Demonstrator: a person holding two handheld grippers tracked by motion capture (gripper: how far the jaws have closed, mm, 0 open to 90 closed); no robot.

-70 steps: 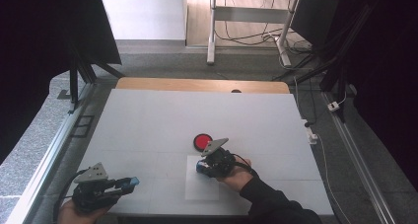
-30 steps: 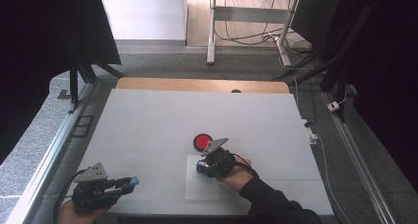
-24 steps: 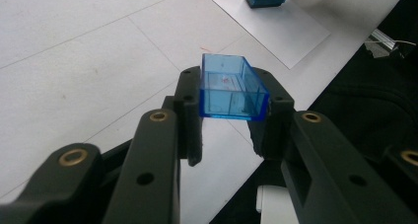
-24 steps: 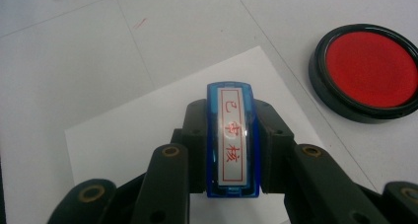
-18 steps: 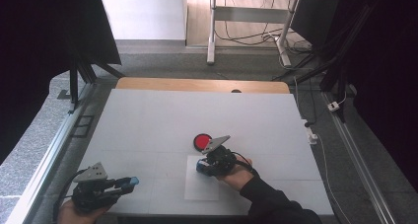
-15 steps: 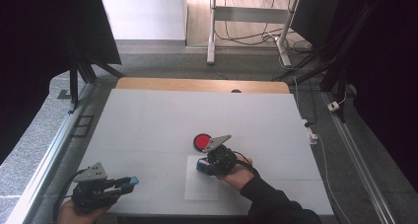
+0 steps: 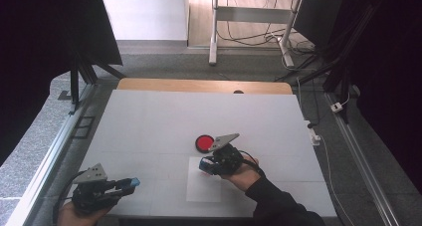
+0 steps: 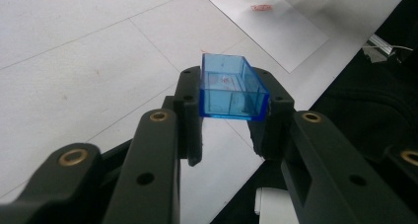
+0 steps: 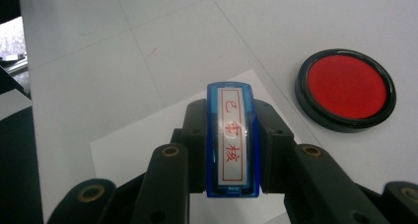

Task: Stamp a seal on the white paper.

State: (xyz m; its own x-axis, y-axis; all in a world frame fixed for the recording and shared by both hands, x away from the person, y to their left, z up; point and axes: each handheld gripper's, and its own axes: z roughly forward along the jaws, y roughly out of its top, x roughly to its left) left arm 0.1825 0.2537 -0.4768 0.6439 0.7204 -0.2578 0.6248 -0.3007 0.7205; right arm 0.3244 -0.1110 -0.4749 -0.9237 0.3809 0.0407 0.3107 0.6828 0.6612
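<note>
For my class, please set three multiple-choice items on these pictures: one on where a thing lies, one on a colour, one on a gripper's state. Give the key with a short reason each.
1. Where does the ink pad lie?
A. on the sheet of paper
B. on the table beyond the paper
C. in the left gripper

2. What colour is the pad's ink surface?
A. red
B. green
C. yellow

3. What does the right gripper hold?
A. nothing
B. the ink pad
C. a blue stamp

Key: 1 B, the pad sits on bare table past the paper's far edge. 2 A, its round face is red. 3 C, the jaws clamp the stamp's sides.
</note>
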